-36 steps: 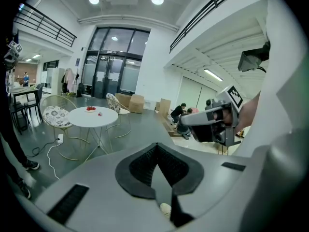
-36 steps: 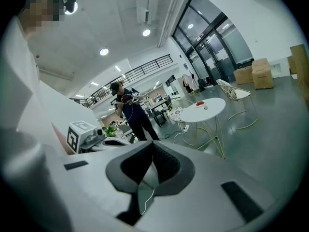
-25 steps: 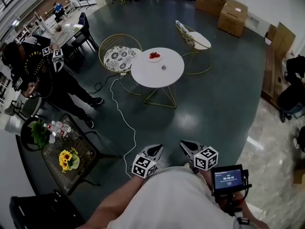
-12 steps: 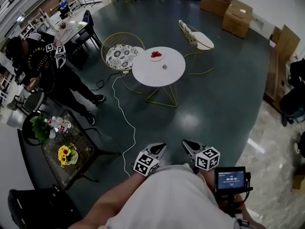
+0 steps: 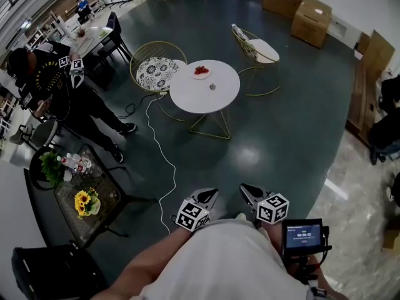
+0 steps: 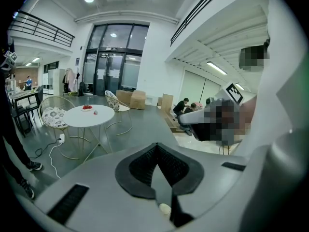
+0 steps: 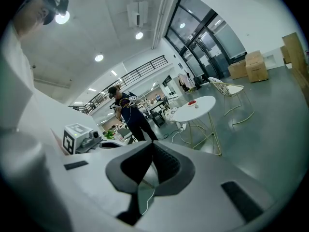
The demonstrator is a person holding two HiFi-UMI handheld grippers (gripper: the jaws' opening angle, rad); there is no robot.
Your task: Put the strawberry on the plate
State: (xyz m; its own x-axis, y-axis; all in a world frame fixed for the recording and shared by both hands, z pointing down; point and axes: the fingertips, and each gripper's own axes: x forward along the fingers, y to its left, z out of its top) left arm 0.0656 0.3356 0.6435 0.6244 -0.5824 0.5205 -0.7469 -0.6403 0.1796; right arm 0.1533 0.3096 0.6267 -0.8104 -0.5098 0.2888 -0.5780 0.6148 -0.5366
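A round white table (image 5: pixel 204 89) stands far ahead on the dark floor. Near its far edge sits a small white plate (image 5: pixel 200 72) with something red on it. A small pale object (image 5: pixel 212 87) lies beside the plate, too small to identify. My left gripper (image 5: pixel 206 197) and right gripper (image 5: pixel 247 192) are held close to my body, both shut and empty, far from the table. The left gripper view shows the table (image 6: pixel 89 116) and plate (image 6: pixel 87 108) beyond the shut left gripper (image 6: pixel 157 146). Past the shut right gripper (image 7: pixel 153 145), the right gripper view shows the table (image 7: pixel 195 108).
Two wire chairs (image 5: pixel 156 70) (image 5: pixel 256 49) flank the table. A white cable (image 5: pixel 164 161) runs across the floor toward me. A person in black (image 5: pixel 53 89) stands at left with grippers. A low side table with sunflowers (image 5: pixel 87 204) is near left. Cardboard boxes (image 5: pixel 303 12) stand far right.
The head view has shifted slightly, and the table sits a little higher and further left in it. Both grippers stay shut and close to my body.
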